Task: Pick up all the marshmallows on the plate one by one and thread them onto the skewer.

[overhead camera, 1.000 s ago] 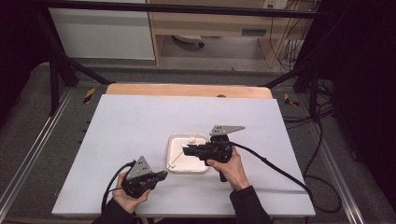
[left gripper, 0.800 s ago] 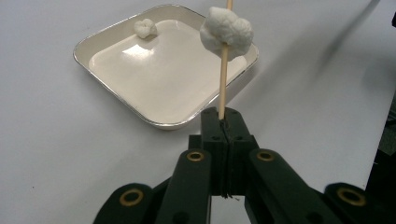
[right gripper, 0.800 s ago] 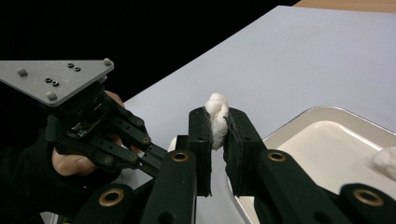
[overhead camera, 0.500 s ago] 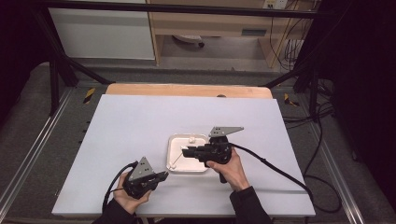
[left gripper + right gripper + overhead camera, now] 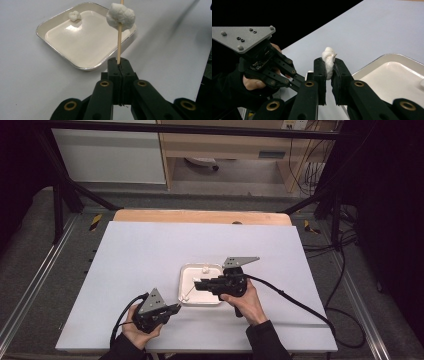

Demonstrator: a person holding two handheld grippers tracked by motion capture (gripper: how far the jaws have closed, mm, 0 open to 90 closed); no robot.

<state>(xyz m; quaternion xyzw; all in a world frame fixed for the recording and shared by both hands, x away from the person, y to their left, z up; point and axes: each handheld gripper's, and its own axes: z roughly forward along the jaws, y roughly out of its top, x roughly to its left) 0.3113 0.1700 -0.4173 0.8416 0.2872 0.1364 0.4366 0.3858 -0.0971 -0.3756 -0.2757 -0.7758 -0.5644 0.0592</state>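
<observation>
My left gripper [image 5: 119, 65] is shut on the lower end of a thin wooden skewer [image 5: 119, 42]. The skewer rises away from the jaws with a white marshmallow [image 5: 120, 16] speared near its top. In the high view the left gripper [image 5: 175, 307] sits near the table's front edge, and the skewer [image 5: 185, 296] slants toward the tray's near left corner. My right gripper [image 5: 328, 65] is shut on a second marshmallow [image 5: 329, 58], squeezed flat between the pads. It hovers over the tray [image 5: 207, 296], pointing left. A third marshmallow [image 5: 74, 15] lies in the tray's far corner.
The square white tray [image 5: 57, 53] has a raised shiny rim and stands on a pale table sheet [image 5: 150, 255]. A cable [image 5: 295, 302] trails right from the right gripper across the table. A wooden strip [image 5: 200, 216] runs along the table's far edge.
</observation>
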